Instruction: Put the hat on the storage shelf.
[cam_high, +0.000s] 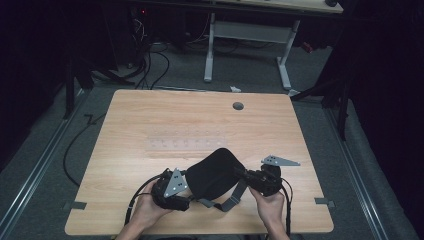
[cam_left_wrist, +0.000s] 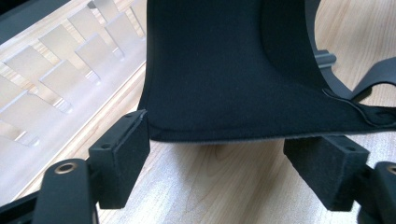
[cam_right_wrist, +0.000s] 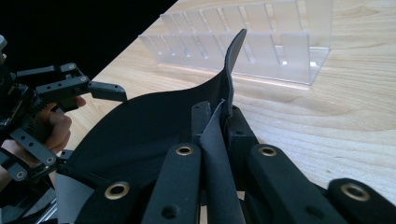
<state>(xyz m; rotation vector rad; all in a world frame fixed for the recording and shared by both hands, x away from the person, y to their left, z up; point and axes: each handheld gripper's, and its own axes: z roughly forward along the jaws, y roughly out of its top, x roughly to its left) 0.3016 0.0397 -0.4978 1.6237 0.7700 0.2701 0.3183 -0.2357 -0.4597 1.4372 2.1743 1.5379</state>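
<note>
1. Black, soft neoprene-like padded piece with grey webbing straps (cam_high: 214, 174) is held just above the light wooden table (cam_high: 150, 115), near its front edge, between the two hands.
2. In the right gripper view the right claw (cam_right_wrist: 219, 114) is clamped on one edge of the padded piece (cam_right_wrist: 154, 126) — both black jaws press together on the dark fabric, which stands up as a thin fold between them.
3. In the high view the right claw (cam_high: 245, 176) meets the padded piece from the right, with the person's right hand (cam_high: 270, 202) behind it.
4. The left claw (cam_left_wrist: 217, 140) stands apart: in its own view the two jaws sit wide, and the lower hem of the padded piece (cam_left_wrist: 224, 70) hangs across the gap between them. The left pad seems to touch the hem's corner; the right pad is clear below it.
5. The left claw (cam_high: 186, 192) sits at the left side of the padded piece in the high view, gripped by the left hand (cam_high: 147, 207).
6. A clear plastic slotted rack (cam_right_wrist: 261, 46) lies on the table just beyond the padded piece — toward the middle of the tabletop.
</note>
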